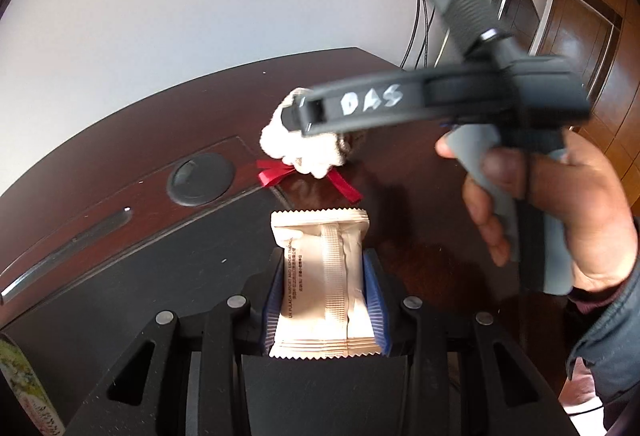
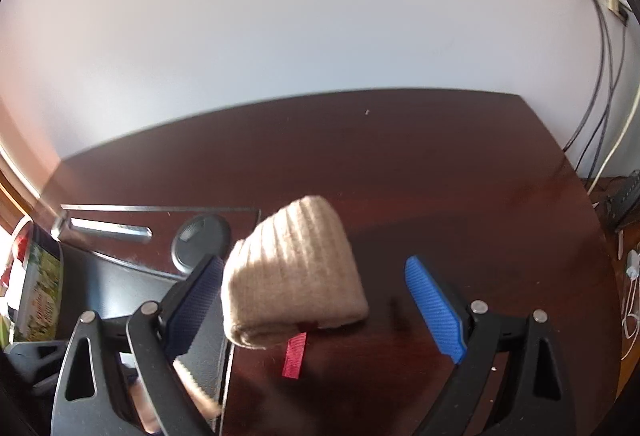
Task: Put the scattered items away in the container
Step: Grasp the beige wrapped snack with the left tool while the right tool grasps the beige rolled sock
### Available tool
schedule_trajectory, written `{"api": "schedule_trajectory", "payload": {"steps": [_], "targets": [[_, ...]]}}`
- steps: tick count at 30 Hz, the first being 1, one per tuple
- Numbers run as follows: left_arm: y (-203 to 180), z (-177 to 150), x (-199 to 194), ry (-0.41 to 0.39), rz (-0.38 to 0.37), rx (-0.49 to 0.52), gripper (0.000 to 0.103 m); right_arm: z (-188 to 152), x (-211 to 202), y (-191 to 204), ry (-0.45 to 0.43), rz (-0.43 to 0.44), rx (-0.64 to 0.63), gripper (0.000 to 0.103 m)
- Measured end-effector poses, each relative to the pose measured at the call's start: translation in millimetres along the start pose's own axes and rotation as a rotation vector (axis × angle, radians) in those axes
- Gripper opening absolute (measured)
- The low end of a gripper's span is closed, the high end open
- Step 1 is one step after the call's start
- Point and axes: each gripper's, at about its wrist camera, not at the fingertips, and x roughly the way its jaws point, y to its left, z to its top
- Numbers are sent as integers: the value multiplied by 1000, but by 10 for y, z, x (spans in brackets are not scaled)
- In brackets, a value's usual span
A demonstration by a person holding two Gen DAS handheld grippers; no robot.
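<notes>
My left gripper [image 1: 325,256] is shut on a beige snack packet [image 1: 320,276], which stands upright between the blue pads just above the black mat [image 1: 140,276]. A rolled cream knit sock [image 2: 292,268] with a red ribbon [image 2: 294,354] lies on the dark wooden table [image 2: 440,175]. My right gripper [image 2: 314,262] is open around the sock; its left pad is close to the sock and its right pad stands well apart. From the left wrist view, the right gripper [image 1: 296,115] hangs over the sock [image 1: 296,151], held by a person's hand [image 1: 560,215]. A printed tin [image 2: 40,288] sits at the far left.
A round black grommet [image 1: 200,177] and a metal slot [image 1: 68,248] are set into the table behind the mat. Cables [image 2: 600,95] hang down the wall at the right. The tin's edge [image 1: 24,388] shows at the lower left of the left wrist view.
</notes>
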Motion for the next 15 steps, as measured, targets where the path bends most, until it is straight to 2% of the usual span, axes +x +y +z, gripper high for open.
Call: {"api": "schedule_trajectory", "payload": {"steps": [2,3,4,10,15], "targets": [[18,-44,-42,3,-7,-9,39,-20,91,28,28,9,-2,91],[25,-59,-58,2,-4,-11,39,-26,109,23,33,28,11,75],[36,-76,-76,2,-2,-16,39,-32,125,16,38,46,25,68],[54,-128,-215,-14,12,-35,40,-97,69,-1,22,77,63,63],[484,-73,-472,-31,23,-33,40,-202,-36,-5,-1,84,99,63]]}}
